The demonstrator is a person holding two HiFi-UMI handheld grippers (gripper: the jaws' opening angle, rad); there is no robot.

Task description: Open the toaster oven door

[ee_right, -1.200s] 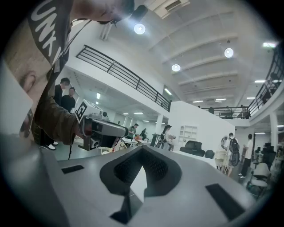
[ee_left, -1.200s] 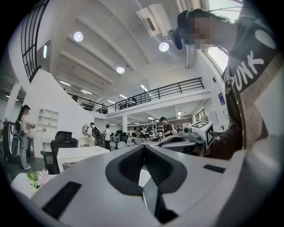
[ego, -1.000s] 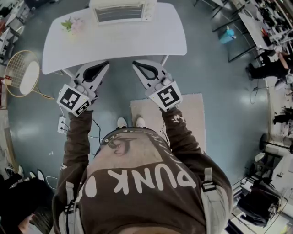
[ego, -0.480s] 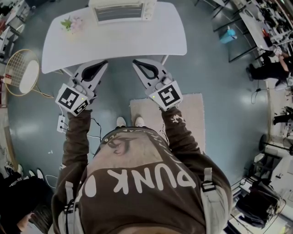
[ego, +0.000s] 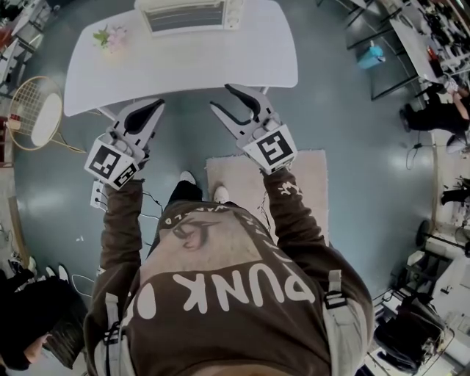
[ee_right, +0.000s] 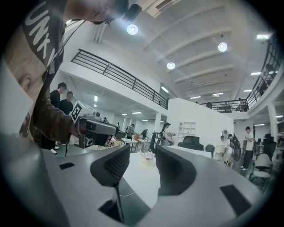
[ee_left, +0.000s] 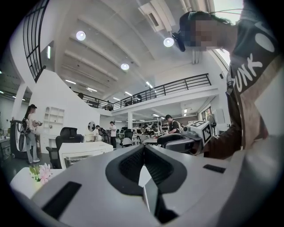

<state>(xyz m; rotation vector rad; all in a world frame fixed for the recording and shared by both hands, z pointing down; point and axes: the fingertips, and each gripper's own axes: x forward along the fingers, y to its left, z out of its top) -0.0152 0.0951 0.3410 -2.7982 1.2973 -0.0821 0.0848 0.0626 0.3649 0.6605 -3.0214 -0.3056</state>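
Flowers [ego: 109, 37] stand near the apparently closed toaster oven [ego: 187, 13]; left tongs [ego: 156, 106] pressed together, right tongs [ego: 220, 97] opening, empty.

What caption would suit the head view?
Person faces white table with toaster oven; left tongs shut, right tongs opening empty.

Head view: steeply down on table [ego: 183, 66]. Gripper views: low beside its edge, facing across; table shared.

Bright ceiling lamps [ee_right: 132, 29] glare; fisheye edges bend and darken
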